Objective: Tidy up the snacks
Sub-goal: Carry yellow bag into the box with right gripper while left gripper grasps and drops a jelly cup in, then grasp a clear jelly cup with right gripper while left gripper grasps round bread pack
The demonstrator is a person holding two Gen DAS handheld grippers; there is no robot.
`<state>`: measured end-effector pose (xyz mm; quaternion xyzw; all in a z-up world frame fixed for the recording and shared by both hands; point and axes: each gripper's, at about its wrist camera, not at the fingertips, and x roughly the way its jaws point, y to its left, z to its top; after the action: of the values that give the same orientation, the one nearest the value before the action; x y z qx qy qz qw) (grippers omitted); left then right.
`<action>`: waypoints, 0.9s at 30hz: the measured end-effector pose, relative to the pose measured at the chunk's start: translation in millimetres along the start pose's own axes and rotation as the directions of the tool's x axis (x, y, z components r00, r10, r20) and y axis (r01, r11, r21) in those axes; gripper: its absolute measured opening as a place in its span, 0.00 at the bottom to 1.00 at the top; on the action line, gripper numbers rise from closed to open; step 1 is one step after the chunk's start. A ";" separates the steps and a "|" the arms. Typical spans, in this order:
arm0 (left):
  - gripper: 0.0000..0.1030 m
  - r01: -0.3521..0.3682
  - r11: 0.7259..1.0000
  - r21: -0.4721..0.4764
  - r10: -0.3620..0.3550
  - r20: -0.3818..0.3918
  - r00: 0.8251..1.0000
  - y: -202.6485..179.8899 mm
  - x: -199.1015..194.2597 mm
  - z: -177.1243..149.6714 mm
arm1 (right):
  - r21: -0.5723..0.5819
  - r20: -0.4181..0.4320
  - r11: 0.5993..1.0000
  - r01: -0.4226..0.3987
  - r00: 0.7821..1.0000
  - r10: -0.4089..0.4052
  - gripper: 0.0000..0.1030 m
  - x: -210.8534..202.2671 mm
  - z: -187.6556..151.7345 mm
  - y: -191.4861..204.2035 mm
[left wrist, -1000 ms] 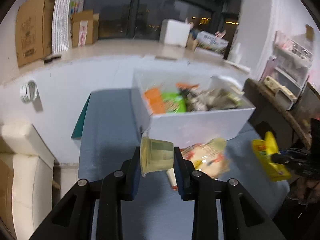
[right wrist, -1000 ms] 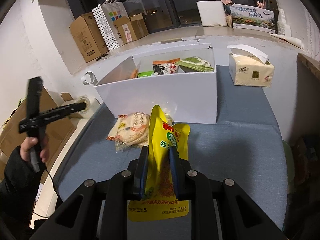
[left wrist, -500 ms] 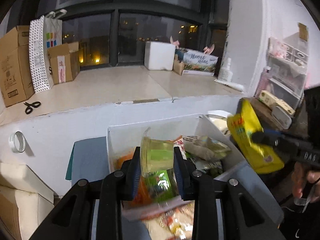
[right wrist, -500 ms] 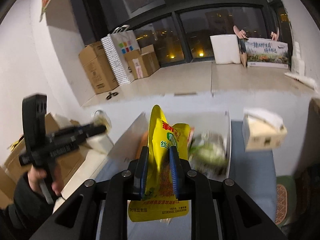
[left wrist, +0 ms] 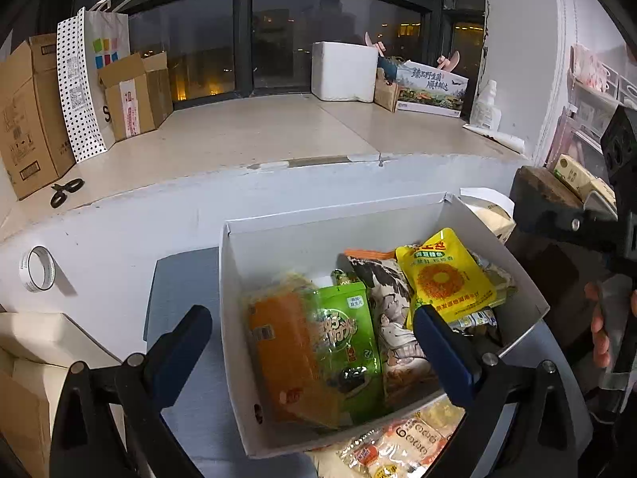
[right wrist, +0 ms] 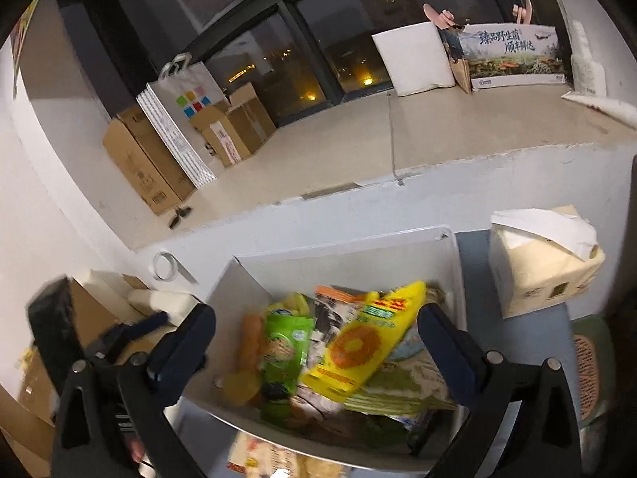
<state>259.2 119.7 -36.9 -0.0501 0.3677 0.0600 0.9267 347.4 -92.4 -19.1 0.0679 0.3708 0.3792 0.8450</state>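
Observation:
A white box [left wrist: 318, 235] on the blue table holds several snacks: an orange pack [left wrist: 290, 354], a green pack [left wrist: 346, 342] and a yellow pouch [left wrist: 446, 279]. My left gripper [left wrist: 310, 314] is open and empty above the box's left half. My right gripper [right wrist: 314, 318] is open and empty above the same box [right wrist: 342, 255], over the yellow pouch [right wrist: 366, 342]. A yellowish cup [right wrist: 239, 386] lies in the box's near left corner. A clear bag of crackers [left wrist: 402, 442] lies on the table in front of the box.
A tissue box [right wrist: 541, 263] stands right of the white box. A tape roll [left wrist: 38, 269] hangs on the white ledge wall at left. Cardboard boxes [left wrist: 28, 111] and a dotted bag [left wrist: 91, 75] stand on the windowsill. A chair cushion [right wrist: 589, 362] shows at far right.
Both grippers have opened over the box. The left one let go of the cup and the right one let go of the yellow pouch; both now lie in the box.

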 end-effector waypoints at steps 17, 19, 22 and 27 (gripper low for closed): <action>1.00 0.084 0.996 -0.005 -0.083 0.048 0.995 -4.9 -111.3 -71.4 | -0.188 -0.011 0.982 0.000 1.000 -0.002 1.00 -73.4 -110.7 24.9; 1.00 0.093 0.995 -0.025 -0.092 0.040 0.995 -6.7 -119.3 -88.9 | -0.177 -0.040 0.984 0.004 0.999 -0.011 1.00 -70.3 -130.5 20.6; 1.00 0.096 0.993 -0.071 -0.093 0.037 0.995 -9.3 -126.6 -111.2 | -0.132 -0.097 0.991 -0.016 0.995 0.003 1.00 -58.9 -162.2 10.8; 1.00 0.106 0.991 -0.081 -0.106 0.012 0.994 -20.1 -130.2 -137.7 | -0.036 -0.133 0.999 -0.041 0.990 0.036 1.00 -40.9 -188.1 -0.5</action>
<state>75.0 71.3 -46.2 -0.1071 0.3583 0.0258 0.9271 202.2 -152.3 -130.4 0.0336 0.4173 0.4062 0.8123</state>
